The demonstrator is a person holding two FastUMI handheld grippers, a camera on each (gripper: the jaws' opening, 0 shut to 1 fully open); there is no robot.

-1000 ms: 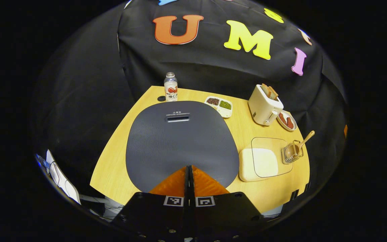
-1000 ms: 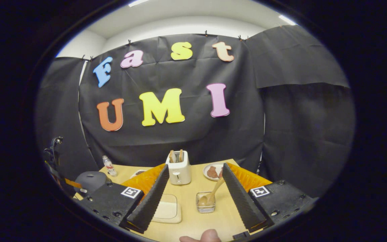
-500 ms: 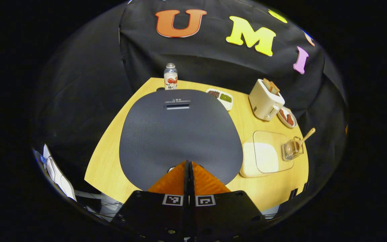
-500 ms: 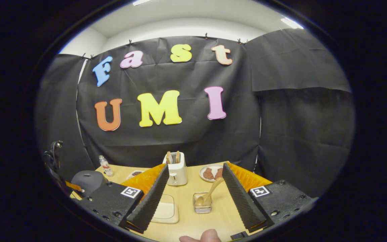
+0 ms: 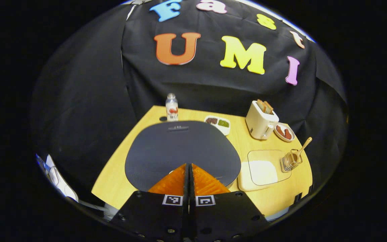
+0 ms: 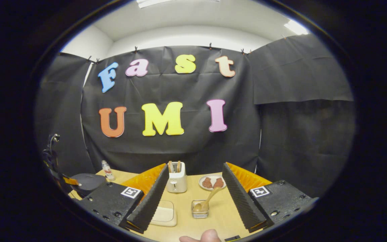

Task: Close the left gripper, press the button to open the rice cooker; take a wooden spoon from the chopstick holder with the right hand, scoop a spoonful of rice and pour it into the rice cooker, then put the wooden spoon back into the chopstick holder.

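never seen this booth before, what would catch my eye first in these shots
In the left gripper view, the big dark grey rice cooker lid dominates the wooden table, with the left gripper shut just over its near edge. To the right sit a container of white rice and the wooden spoon leaning out of the wire chopstick holder. In the right gripper view, the right gripper is open, framing the toaster.
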